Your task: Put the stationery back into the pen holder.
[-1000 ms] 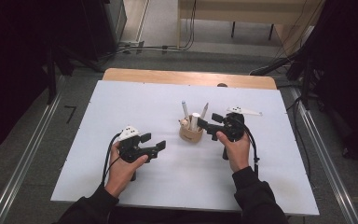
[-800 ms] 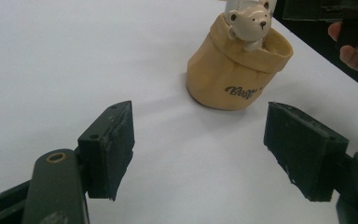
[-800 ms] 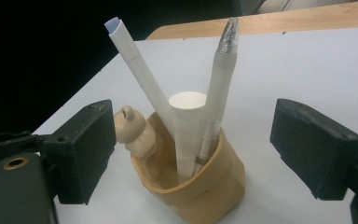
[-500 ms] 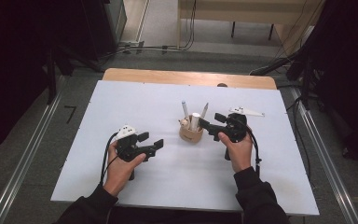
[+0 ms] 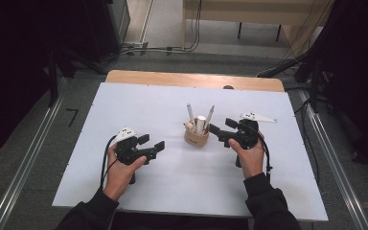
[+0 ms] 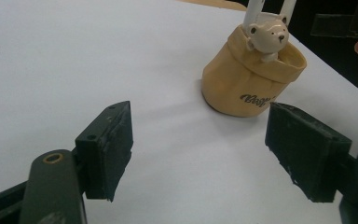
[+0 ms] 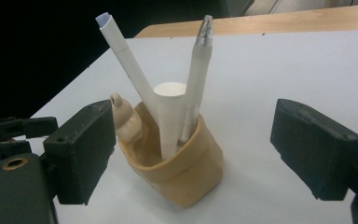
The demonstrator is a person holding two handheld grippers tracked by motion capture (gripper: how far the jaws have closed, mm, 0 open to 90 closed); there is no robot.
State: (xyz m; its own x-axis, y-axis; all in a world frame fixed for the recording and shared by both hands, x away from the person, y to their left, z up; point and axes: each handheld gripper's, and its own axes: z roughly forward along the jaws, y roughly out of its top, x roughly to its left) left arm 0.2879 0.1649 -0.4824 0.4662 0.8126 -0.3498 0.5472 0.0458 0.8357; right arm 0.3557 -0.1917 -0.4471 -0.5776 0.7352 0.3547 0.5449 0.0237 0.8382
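On table (image 5: 124, 105): one holder (image 5: 196, 137), three pens (image 7: 198, 70).

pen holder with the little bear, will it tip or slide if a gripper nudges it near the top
The pen holder may well tip: three tall pens lean out above its rim, raising the load. It looks like glazed ceramic, so probably stiff, fairly heavy and breakable. On the smooth white table a low push would more likely slide it.

Even, soft light falls from overhead onto the white table (image 5: 139, 110), which shows bright without glare, while the surroundings sink into darkness. Shadows stay faint and short. Both gripper views look slightly soft, grainy, with blurred near edges.
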